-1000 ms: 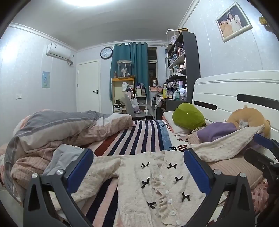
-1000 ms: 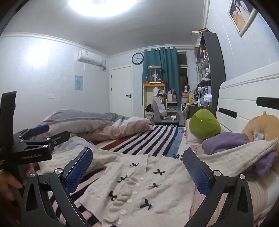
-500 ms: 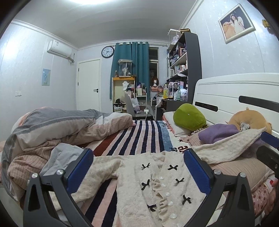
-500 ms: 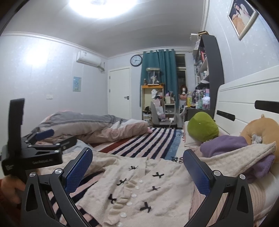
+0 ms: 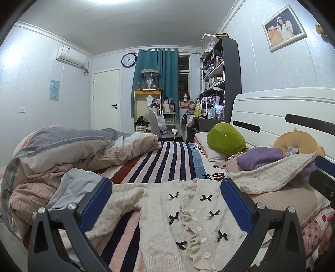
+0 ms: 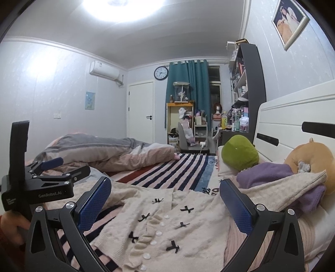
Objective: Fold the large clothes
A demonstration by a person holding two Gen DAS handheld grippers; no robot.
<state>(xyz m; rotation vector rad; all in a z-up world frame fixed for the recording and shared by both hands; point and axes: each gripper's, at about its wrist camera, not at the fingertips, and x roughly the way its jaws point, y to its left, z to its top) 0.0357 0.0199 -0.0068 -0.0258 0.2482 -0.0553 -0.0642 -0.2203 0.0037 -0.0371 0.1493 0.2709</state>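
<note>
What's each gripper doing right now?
Left gripper: open, holding nothing, above the cardigan.
Right gripper: open, holding nothing, above the cardigan.

"GenRobot.AI" in pale letters on the left gripper (image 6: 54, 166) body, small print beside it unreadable, bedsheet (image 5: 216, 174) lettering unclear

We see pale blue walls w/ a round clock (image 5: 128, 60) beside teal curtains (image 5: 156, 83), white door (image 5: 106, 100) at left, AC unit (image 5: 71, 56) above it. Dark shelving (image 5: 222, 79) and a white headboard (image 5: 278, 113) on the right; ceiling light (image 6: 123, 8) glares overhead.
</note>
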